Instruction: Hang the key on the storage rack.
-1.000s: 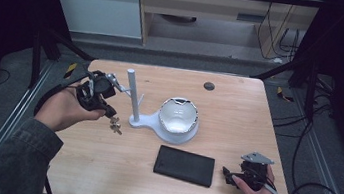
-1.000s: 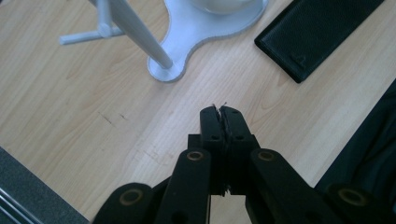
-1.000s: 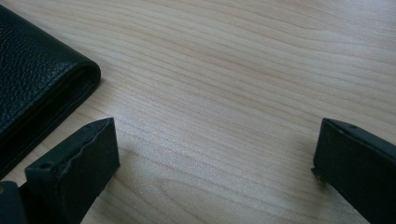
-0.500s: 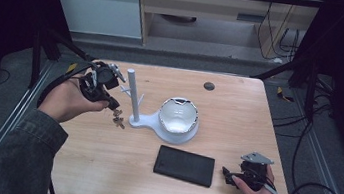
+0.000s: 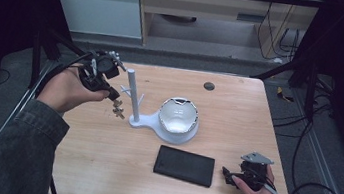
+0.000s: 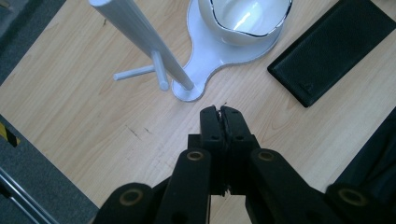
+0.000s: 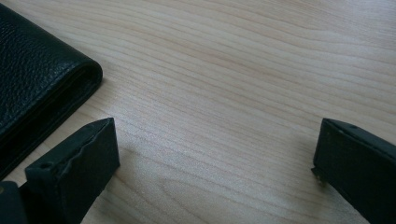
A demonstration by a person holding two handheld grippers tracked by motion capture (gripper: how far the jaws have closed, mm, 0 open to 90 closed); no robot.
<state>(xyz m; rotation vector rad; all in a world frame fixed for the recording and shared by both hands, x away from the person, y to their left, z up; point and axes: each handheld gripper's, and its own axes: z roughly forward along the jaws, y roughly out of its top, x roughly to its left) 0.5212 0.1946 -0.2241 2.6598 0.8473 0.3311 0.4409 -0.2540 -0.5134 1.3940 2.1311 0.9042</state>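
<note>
Up at the left of the high view, the left claw (image 5: 111,95) is pressed together, and a small bunch of keys (image 5: 118,108) dangles from its tip above the bench (image 5: 100,168). From the left gripper view the two black jaws meet flat against each other at centre frame (image 6: 221,116); the keys themselves are hidden under them there, so exactly how they are pinched I cannot tell. Just right of the keys stands the white stand (image 5: 130,94), its upright post with short side pegs rising from a flat white base; keys and post look close but apart. That same base widens toward centre frame and carries a white bowl with a dark rim (image 5: 178,115), seen again at the top of the left gripper view (image 6: 245,18). Below the bowl, lower centre, a black leather wallet (image 5: 184,165) lies flat on the wood, well apart from the stand. Down at the lower right, the right claw (image 5: 228,177) rests low on the bench, pointing toward the wallet's right end and just beside it. Its own view shows the jaws spread wide (image 7: 215,163) with bare wood between them and the wallet's rounded edge (image 7: 42,88) at the left of frame.
</note>
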